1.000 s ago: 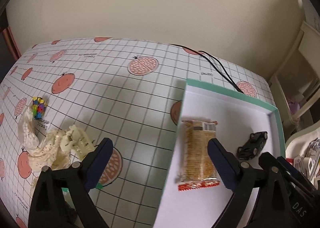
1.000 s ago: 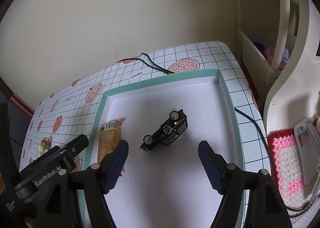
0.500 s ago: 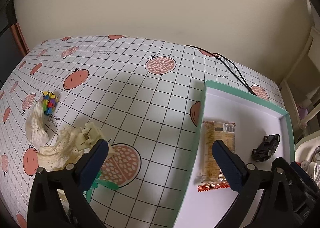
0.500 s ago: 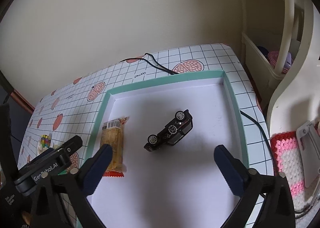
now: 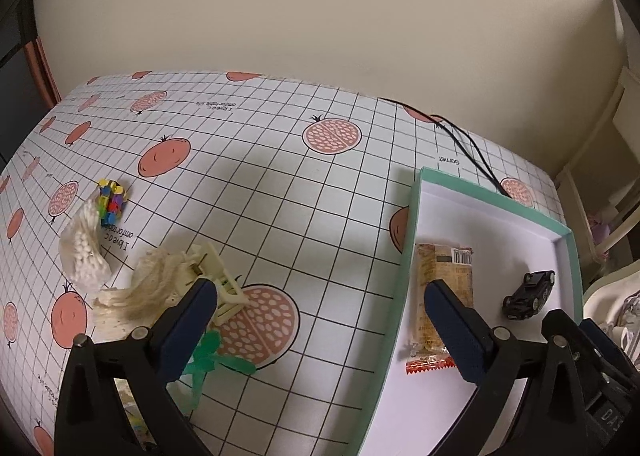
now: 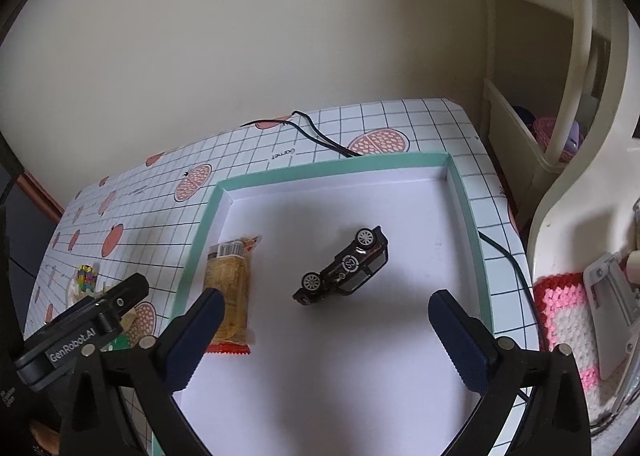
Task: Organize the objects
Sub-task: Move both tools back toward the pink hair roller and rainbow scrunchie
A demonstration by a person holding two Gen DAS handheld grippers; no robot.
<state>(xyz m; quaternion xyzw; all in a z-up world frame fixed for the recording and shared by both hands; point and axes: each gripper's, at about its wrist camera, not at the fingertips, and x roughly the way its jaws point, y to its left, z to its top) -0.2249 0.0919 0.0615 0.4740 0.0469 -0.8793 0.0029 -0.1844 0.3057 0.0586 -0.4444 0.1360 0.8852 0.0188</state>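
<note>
A shallow white box with a teal rim (image 5: pixel 408 256) (image 6: pixel 200 240) lies on the right of the checked tablecloth. Inside it rest a wrapped biscuit bar (image 5: pixel 442 280) (image 6: pixel 232 288) and a black toy car (image 5: pixel 530 294) (image 6: pixel 344 266) lying on its side. Left of the box sit a cream hair claw (image 5: pixel 212 276), a lace piece (image 5: pixel 144 292), a bag of cotton swabs (image 5: pixel 82 248), a small multicoloured cube toy (image 5: pixel 112 201) (image 6: pixel 86 276) and a green strip (image 5: pixel 208 360). My left gripper (image 5: pixel 320 328) hangs open over the cloth beside the box's left wall. My right gripper (image 6: pixel 326 336) hangs open above the box floor, empty.
A black cable (image 5: pixel 468 147) (image 6: pixel 320 135) runs from the wall behind the box and down the table's right side (image 6: pixel 516 268). A cream shelf unit (image 6: pixel 568 67) with a pink basket stands to the right. A pink and white crochet mat (image 6: pixel 564 316) lies near the right edge.
Both grippers have drawn back and up from the box. The left view has swung left, bringing the hair claw and lace nearer its left finger. The right gripper's fingers stand wider apart.
</note>
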